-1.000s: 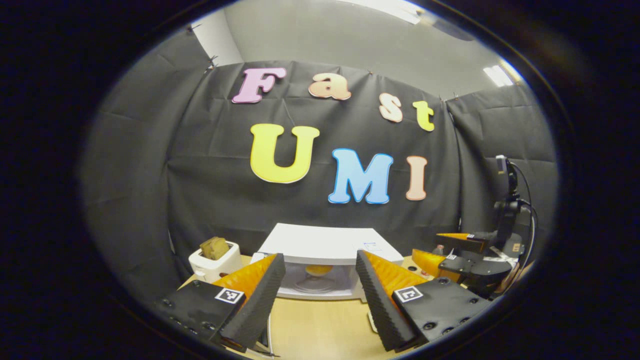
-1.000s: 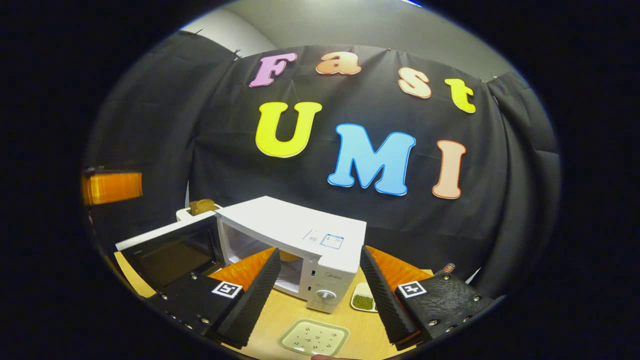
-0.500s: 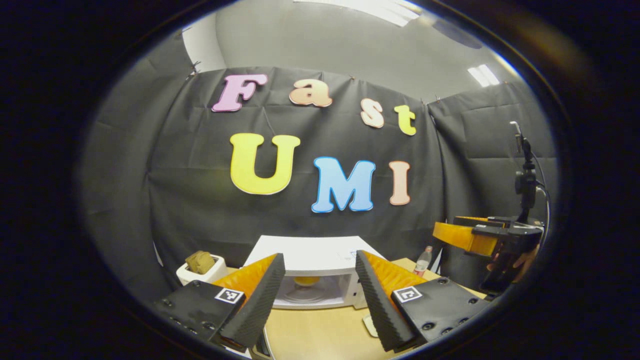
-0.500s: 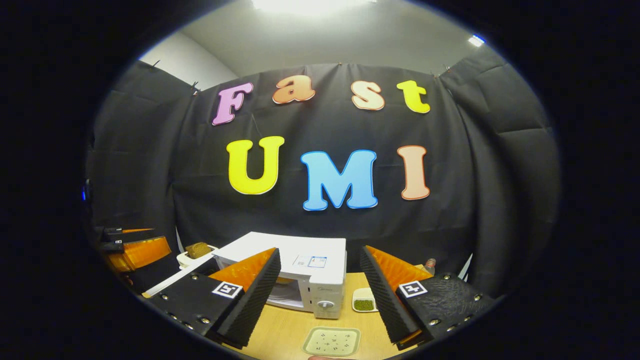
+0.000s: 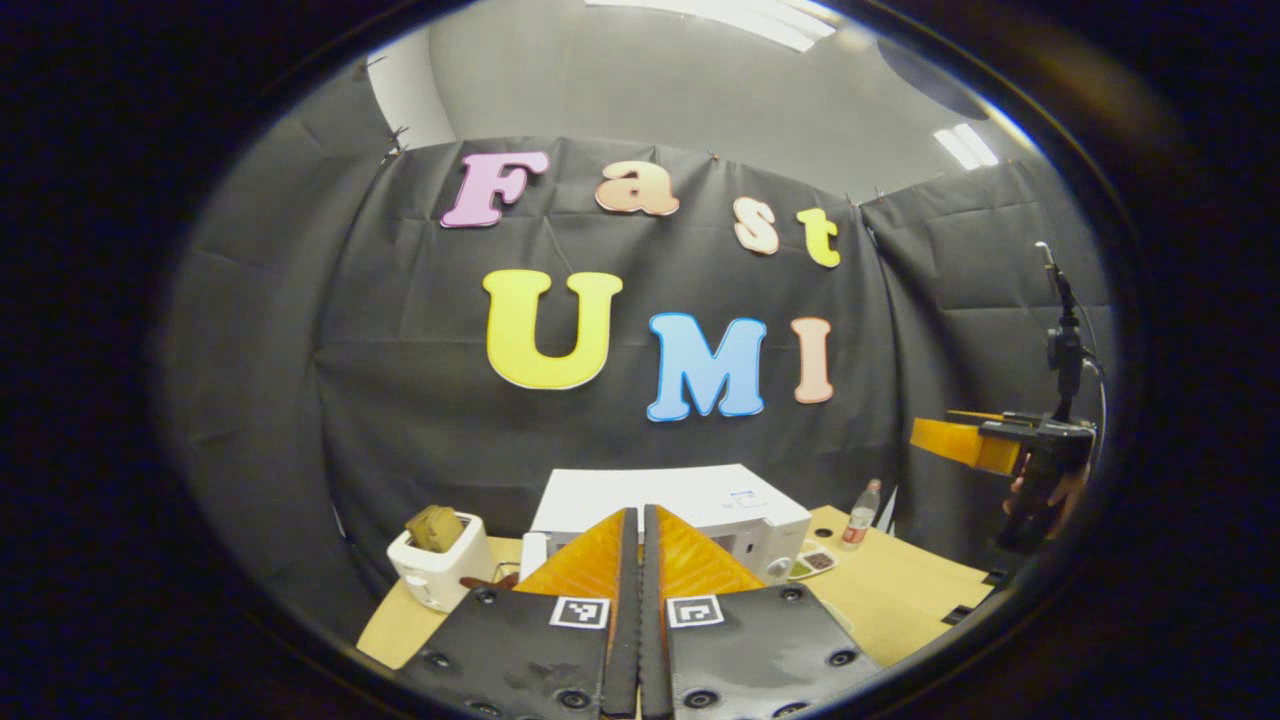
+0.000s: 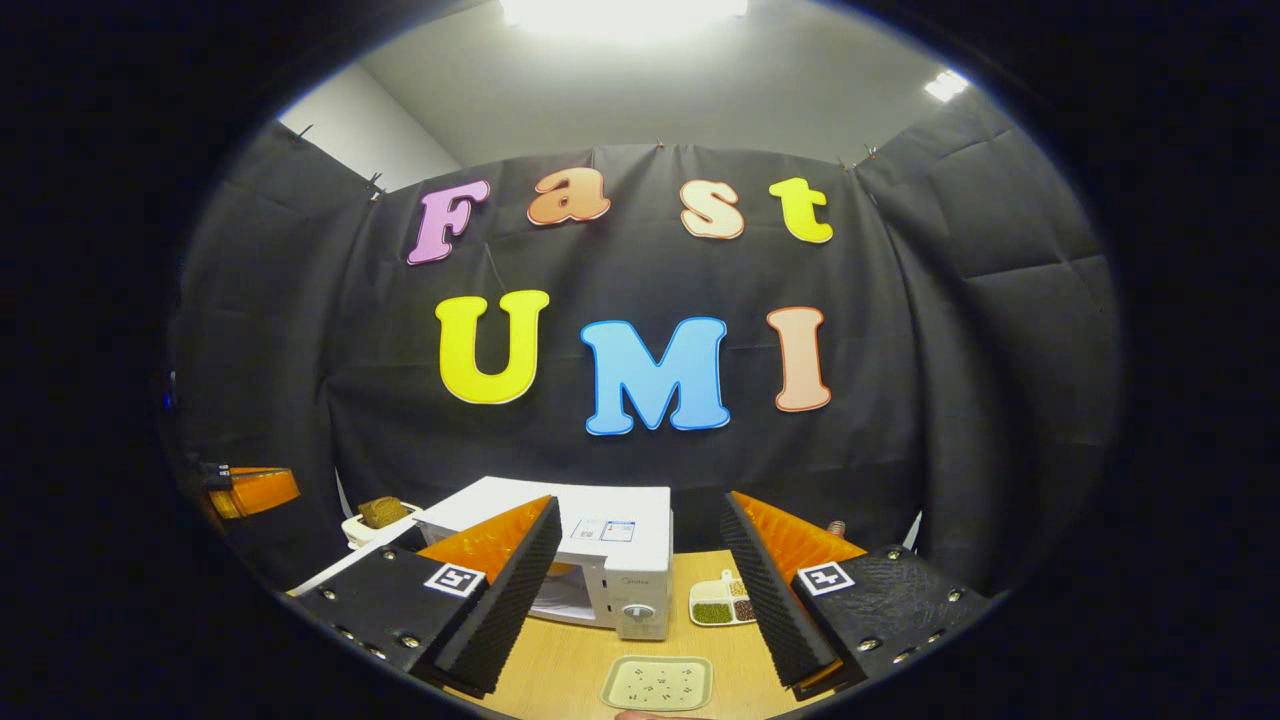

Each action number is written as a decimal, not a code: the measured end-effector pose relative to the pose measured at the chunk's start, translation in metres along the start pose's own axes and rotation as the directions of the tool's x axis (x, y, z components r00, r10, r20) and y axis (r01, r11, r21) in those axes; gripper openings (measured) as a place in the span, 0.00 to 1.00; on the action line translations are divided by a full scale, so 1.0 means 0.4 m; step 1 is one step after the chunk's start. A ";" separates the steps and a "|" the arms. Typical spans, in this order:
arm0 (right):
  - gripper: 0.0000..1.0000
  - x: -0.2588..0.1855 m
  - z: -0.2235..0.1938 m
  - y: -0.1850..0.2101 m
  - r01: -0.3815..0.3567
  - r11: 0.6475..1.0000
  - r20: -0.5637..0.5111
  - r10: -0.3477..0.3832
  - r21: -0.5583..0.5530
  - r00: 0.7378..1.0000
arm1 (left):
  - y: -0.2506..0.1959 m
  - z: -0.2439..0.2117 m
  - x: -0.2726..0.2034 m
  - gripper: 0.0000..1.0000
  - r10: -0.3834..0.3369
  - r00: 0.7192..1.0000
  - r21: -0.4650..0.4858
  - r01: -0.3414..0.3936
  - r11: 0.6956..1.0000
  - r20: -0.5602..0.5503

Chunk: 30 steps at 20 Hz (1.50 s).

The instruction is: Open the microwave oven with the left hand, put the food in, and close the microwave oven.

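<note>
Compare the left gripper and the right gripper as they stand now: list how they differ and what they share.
The left gripper has its jaws pressed together with nothing between them; the right gripper has its jaws spread wide apart. The left gripper points at the microwave oven straight on; the right gripper faces the oven's corner, where the door stands ajar. Shared: both are empty, held above the wooden table, and carry square markers.

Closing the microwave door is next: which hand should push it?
Left, probably. In the right gripper view the door hangs open toward the left side, where the left tongs sit, shut and fit for pushing. The right tongs are open, facing the dial end.
</note>
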State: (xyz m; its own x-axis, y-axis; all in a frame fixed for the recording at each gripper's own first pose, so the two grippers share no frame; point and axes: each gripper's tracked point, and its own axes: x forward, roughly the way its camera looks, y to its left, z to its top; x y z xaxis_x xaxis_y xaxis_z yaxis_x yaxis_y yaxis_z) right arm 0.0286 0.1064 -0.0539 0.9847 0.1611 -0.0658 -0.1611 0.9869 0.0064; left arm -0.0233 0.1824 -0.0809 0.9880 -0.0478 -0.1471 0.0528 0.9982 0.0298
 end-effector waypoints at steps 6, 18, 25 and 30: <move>0.98 0.006 0.001 -0.013 0.000 1.000 -0.001 0.000 0.016 1.000 | 0.227 -0.160 -0.126 0.06 0.122 0.982 0.013 -0.122 0.992 -0.143; 0.98 0.053 -0.001 -0.029 -0.038 0.999 -0.023 0.038 0.008 0.999 | 0.166 -0.474 -0.182 0.07 0.112 0.911 -0.074 -0.154 0.985 -0.397; 0.98 0.080 -0.002 -0.049 -0.044 0.999 -0.032 0.044 0.023 0.998 | 0.014 -0.519 -0.112 0.07 -0.001 0.899 -0.139 -0.066 0.988 -0.438; 0.98 0.081 0.000 -0.102 -0.026 0.999 -0.035 0.027 0.045 0.999 | -0.121 -0.511 -0.019 0.07 -0.114 0.891 -0.156 0.050 0.987 -0.439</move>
State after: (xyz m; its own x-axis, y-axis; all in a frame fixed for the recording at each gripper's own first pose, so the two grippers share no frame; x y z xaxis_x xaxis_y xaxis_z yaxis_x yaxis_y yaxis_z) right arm 0.0671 0.0714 -0.0561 0.9770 0.1878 -0.1009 -0.1832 0.9816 0.0529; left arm -0.0632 0.1419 -0.2833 0.8102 -0.1405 -0.5690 0.0788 0.9881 -0.1319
